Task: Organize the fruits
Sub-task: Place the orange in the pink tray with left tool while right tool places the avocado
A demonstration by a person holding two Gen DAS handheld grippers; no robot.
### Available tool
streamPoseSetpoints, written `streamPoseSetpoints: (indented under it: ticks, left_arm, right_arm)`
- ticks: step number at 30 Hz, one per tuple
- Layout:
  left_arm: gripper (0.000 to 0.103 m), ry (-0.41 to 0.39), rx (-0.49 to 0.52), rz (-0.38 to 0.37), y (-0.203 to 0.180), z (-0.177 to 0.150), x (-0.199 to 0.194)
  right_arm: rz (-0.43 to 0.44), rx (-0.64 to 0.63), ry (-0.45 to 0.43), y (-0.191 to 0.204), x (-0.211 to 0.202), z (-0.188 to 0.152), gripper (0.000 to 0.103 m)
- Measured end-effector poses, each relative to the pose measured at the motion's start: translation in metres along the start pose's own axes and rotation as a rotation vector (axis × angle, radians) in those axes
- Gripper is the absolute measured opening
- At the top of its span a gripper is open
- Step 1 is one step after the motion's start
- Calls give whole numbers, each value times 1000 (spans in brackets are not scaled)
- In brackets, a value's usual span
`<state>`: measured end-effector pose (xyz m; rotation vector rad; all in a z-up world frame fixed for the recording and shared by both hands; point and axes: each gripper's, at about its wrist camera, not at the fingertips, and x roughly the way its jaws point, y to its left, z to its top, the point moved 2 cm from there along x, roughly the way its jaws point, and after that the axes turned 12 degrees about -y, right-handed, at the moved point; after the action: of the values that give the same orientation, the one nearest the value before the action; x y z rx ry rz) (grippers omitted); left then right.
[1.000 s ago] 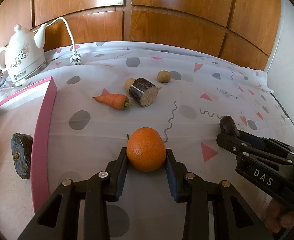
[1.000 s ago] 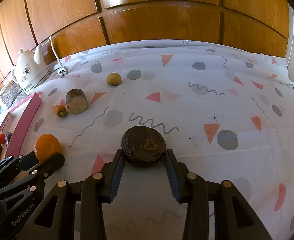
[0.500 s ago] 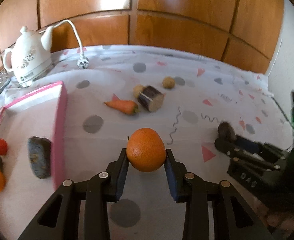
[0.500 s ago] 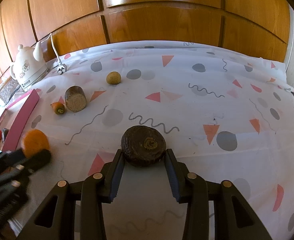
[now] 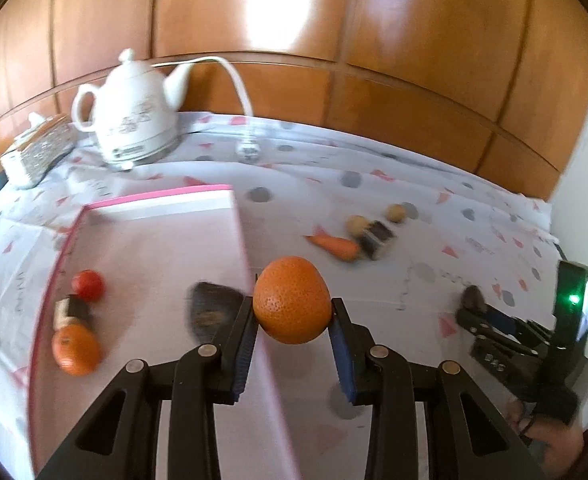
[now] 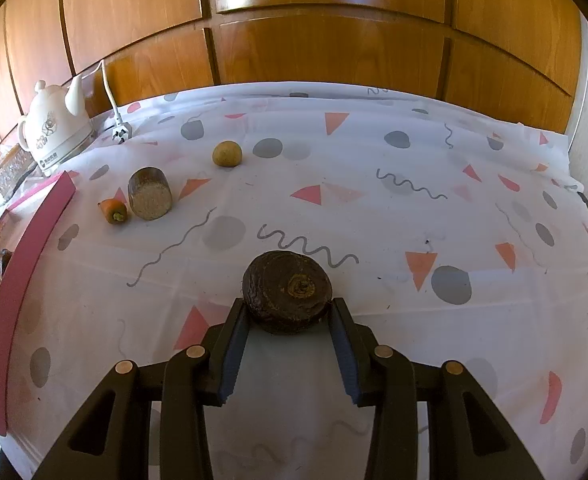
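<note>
My left gripper (image 5: 292,322) is shut on an orange (image 5: 292,300) and holds it in the air over the right rim of the pink-edged tray (image 5: 238,224). In the tray lie a second orange (image 5: 76,350), a small red fruit (image 5: 88,285) and two dark pieces (image 5: 210,308). My right gripper (image 6: 290,316) is shut on a dark brown round fruit (image 6: 287,290) that sits low over the tablecloth. It also shows in the left wrist view (image 5: 473,300) at the right. A carrot (image 6: 112,211), a cut brown cylinder (image 6: 150,194) and a tan ball (image 6: 226,154) lie on the cloth.
A white kettle (image 5: 130,120) with cord and plug (image 5: 248,152) stands at the back left, next to a glittery box (image 5: 38,152). Wooden panels (image 6: 325,48) back the table. The tray's pink wall (image 6: 26,272) runs along the left in the right wrist view.
My left gripper has lifted the orange and swung left, from the cloth to above the tray's right rim. The right gripper has stayed in place with the dark fruit.
</note>
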<state>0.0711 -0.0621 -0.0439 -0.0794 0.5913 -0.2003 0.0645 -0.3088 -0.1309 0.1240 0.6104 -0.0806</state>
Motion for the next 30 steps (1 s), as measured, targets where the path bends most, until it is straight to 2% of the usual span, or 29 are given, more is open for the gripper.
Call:
streamPoseSetpoints:
  ticks: [13,18,25,30]
  left_arm:
    - [36,45,-157,176,99,6,21]
    - [46,26,-161,207,111,11,20]
    - [50,5,-200,204,110,8,1]
    - [50,4,-191,206,107,-3,-13]
  right_arm:
    - [-13,-16,-1,2,1,0,41]
    - [-13,-15,-1,2,1,0,41]
    - [-13,-15,-1,2,1,0,41]
    - [-14,-18,-1,2,1,0,41]
